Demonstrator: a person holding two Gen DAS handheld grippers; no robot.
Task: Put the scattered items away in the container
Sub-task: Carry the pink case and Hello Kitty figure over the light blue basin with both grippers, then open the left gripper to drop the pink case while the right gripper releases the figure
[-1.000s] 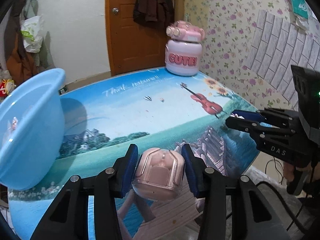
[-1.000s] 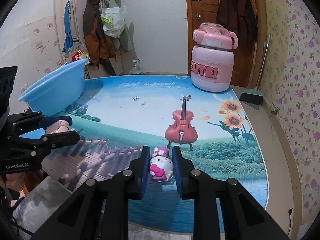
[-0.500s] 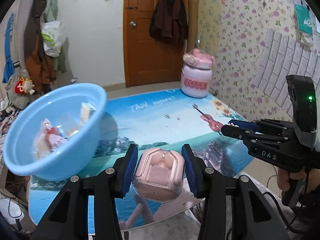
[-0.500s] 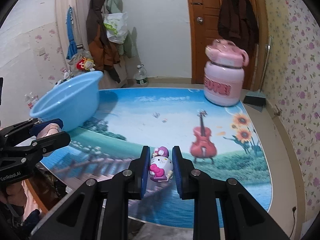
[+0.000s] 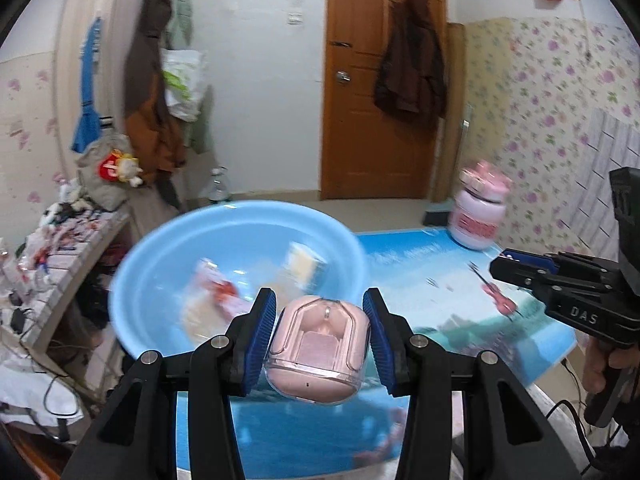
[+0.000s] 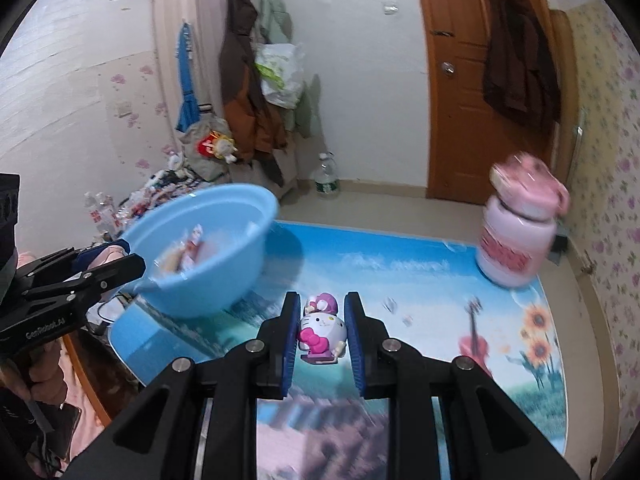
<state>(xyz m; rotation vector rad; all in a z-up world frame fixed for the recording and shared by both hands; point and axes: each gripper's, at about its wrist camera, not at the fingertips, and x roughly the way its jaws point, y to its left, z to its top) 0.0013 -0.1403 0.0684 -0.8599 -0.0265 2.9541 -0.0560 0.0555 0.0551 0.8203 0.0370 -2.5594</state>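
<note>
Both claws lifted their toys toward the blue bowl.

The left claw point(image 5: 319, 338) still squeezes the pink case point(image 5: 318, 354); the bowl point(image 5: 168, 276), once at the left edge, now fills the middle. The right claw point(image 6: 322, 334) still grips the kitty toy point(image 6: 321, 334), higher above the table point(image 6: 420, 280).

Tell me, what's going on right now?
Left hand-held gripper shut on pink clear-shelled earbud case. Right hand-held gripper shut on white cat figurine. Round blue plastic basin ahead, nothing between.
</note>
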